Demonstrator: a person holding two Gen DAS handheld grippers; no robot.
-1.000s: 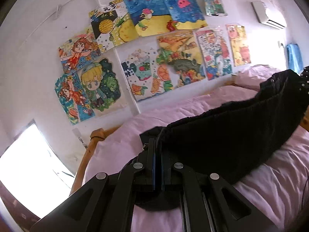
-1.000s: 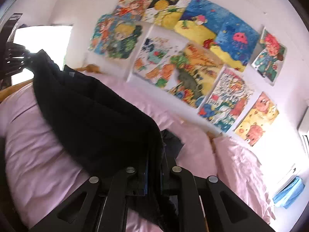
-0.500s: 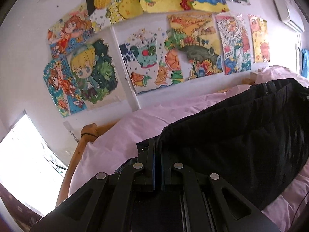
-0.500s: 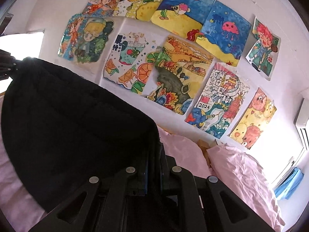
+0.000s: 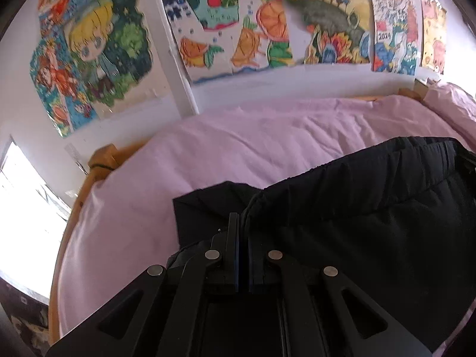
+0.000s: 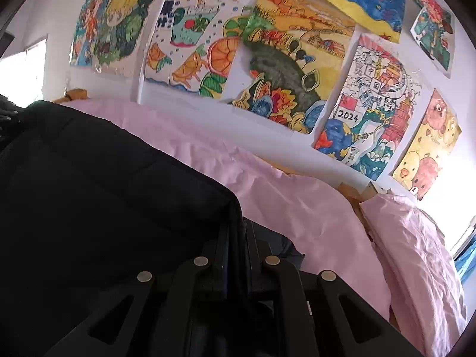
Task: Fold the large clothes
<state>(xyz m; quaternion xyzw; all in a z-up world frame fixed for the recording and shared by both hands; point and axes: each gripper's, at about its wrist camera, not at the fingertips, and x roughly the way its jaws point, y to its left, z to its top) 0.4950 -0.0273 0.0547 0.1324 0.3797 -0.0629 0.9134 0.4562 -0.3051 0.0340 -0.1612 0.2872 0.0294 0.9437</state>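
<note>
- Over the pink bed (image 5: 267, 148), the black garment (image 5: 372, 223) is stretching, long axis three-to-nine o'clock, between both hands equally.
- Left gripper (image 5: 242, 232) and right gripper (image 6: 240, 232) fingers are pinching its corners.

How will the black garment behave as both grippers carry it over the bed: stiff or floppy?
Probably floppy: the black garment sags between the left gripper and right gripper, both shut on its edge. Its quilted look suggests some bulk, so folds may spring open. It should drape onto the pink sheet, not slide.
</note>
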